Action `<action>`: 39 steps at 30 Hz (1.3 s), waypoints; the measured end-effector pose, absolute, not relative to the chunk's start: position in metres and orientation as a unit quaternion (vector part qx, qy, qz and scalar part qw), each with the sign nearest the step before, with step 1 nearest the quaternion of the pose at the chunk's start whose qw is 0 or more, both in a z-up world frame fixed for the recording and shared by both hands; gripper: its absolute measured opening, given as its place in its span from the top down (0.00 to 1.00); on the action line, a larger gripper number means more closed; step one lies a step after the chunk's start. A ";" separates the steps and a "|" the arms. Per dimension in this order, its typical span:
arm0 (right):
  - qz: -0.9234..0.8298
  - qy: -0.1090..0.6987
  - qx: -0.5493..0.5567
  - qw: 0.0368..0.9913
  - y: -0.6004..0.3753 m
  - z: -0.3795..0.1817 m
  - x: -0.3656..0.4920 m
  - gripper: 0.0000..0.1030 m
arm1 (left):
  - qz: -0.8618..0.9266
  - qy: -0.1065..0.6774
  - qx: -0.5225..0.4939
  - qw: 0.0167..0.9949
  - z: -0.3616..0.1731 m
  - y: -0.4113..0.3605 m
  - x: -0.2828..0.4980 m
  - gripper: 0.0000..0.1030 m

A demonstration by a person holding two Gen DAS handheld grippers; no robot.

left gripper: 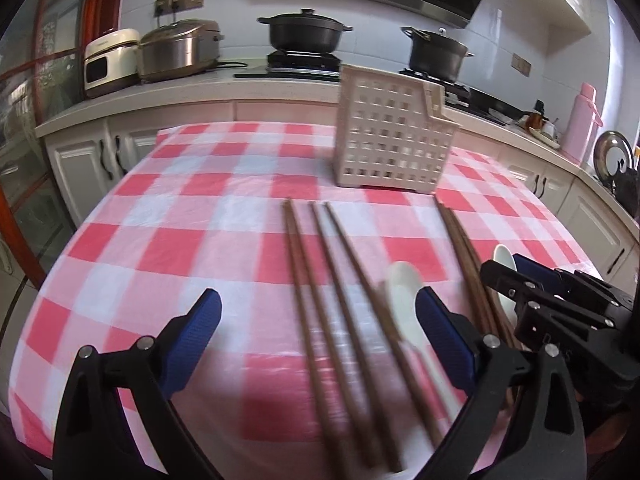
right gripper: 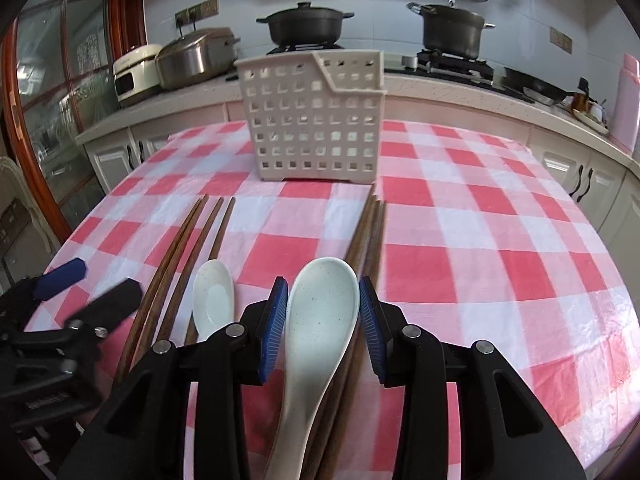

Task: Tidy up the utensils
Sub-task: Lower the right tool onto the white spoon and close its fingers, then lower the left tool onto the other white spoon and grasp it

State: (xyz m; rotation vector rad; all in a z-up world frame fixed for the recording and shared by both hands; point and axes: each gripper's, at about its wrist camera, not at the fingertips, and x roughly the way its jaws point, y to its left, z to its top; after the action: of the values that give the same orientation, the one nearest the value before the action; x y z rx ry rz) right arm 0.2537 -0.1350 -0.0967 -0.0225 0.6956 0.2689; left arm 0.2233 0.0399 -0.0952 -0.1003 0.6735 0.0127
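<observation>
Kitchen cabinets and a stove back the checkered table (right gripper: 500, 240). From left: left tongs (left gripper: 318, 322) are released, hovering over three chopsticks (left gripper: 320, 300). A small spoon (right gripper: 213, 294) lies right of these. Right tongs (right gripper: 323, 320) straddle the large spoon (right gripper: 320, 320), pads just beside its bowl, not visibly clenched. Its long axis runs near to far, toward the far basket (right gripper: 314, 120). More chopsticks (right gripper: 370, 232) lie under it.
</observation>
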 end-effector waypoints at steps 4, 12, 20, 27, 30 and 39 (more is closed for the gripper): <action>0.141 0.311 0.007 0.940 -0.155 -0.088 0.247 0.65 | 0.004 0.340 -0.053 0.939 -0.098 0.020 0.233 0.10; 0.119 0.300 0.024 0.946 -0.189 -0.087 0.248 0.65 | 0.000 0.370 -0.047 0.928 -0.106 -0.009 0.260 0.24; 0.109 0.299 0.035 0.947 -0.206 -0.091 0.248 0.65 | 0.000 0.405 -0.043 0.913 -0.119 -0.028 0.281 0.57; 0.106 0.300 0.040 0.947 -0.211 -0.094 0.247 0.65 | -0.002 0.410 -0.038 0.911 -0.125 -0.030 0.282 0.74; 0.107 0.299 0.038 0.948 -0.208 -0.093 0.245 0.65 | -0.004 0.403 -0.041 0.914 -0.121 -0.029 0.279 0.74; 0.112 0.283 0.033 0.952 -0.201 -0.078 0.236 0.65 | -0.011 0.344 -0.048 0.938 -0.085 -0.025 0.251 0.76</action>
State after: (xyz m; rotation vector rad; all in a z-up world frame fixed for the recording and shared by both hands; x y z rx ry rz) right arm 0.2361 -0.2006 -0.0782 0.0666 0.5753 0.2284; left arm 0.2512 -0.0249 -0.0846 -0.0981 0.7021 -0.0232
